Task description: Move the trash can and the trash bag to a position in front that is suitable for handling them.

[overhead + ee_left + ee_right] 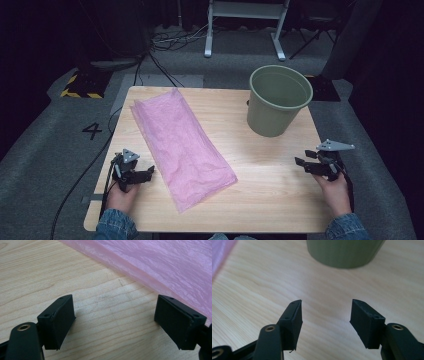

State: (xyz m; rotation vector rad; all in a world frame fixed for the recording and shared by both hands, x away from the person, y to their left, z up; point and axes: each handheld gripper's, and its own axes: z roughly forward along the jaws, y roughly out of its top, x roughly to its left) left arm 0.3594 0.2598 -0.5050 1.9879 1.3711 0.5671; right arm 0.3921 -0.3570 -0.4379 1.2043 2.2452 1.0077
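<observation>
The left gripper [115, 322] stood open with nothing between its jaws, low over bare table [50, 272], the pink sheet [160, 265] just beside its right jaw. The right gripper [325, 322] was parted too, gripping nothing, aimed at the green bucket [344, 252] a little way ahead. The sheet lay flat, diagonal across the table's left half.

Wooden table [260, 185]: pink sheet [182, 145], green bucket [276, 102]

A sheet [180, 147] lies slantwise on the surface's [260, 185] left half; a bucket [276, 100] stands at the far right corner, well apart from it.
</observation>
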